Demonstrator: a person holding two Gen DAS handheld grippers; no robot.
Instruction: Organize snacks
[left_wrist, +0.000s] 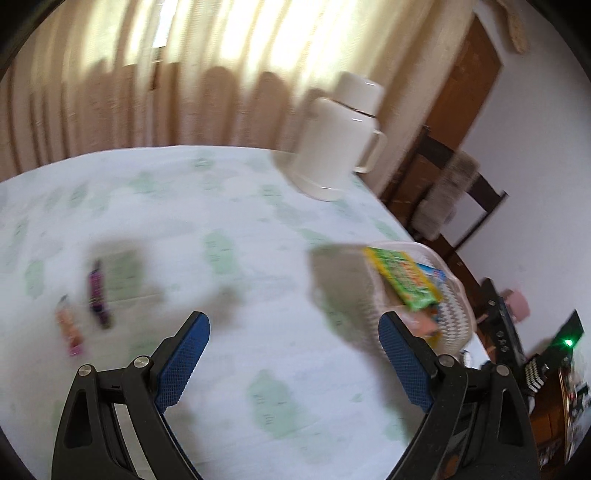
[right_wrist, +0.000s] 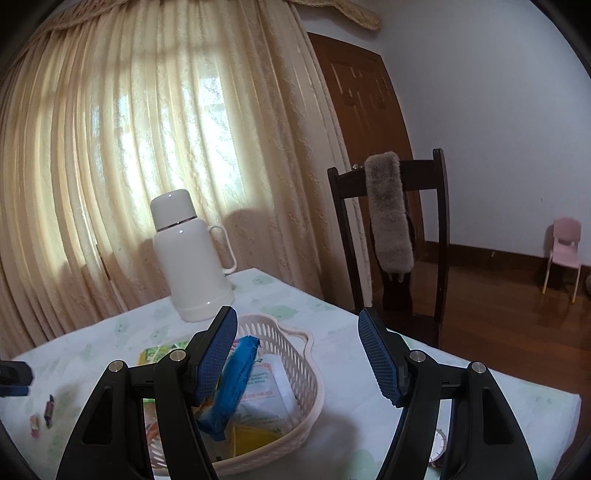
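A cream woven basket (right_wrist: 295, 347) on the table holds a blue packet (right_wrist: 236, 376), a white packet (right_wrist: 266, 391), a yellow packet (right_wrist: 255, 439) and a green packet (right_wrist: 162, 350). My right gripper (right_wrist: 295, 314) hovers over the basket's near side, open, with nothing between its blue pads. Two small wrapped candies lie loose on the cloth: a purple one (left_wrist: 98, 295) and a pink one (left_wrist: 70, 328). My left gripper (left_wrist: 293, 321) stands open above bare cloth between the candies and the basket (left_wrist: 454, 310). The left wrist view is motion-blurred.
A white thermos jug (right_wrist: 192, 258) stands at the table's far edge before the curtain. A dark wooden chair (right_wrist: 439, 229) with a grey furry cover stands beyond the right table edge. A wristwatch (right_wrist: 439, 446) lies by my right gripper. A small pink chair (right_wrist: 563, 247) stands by the wall.
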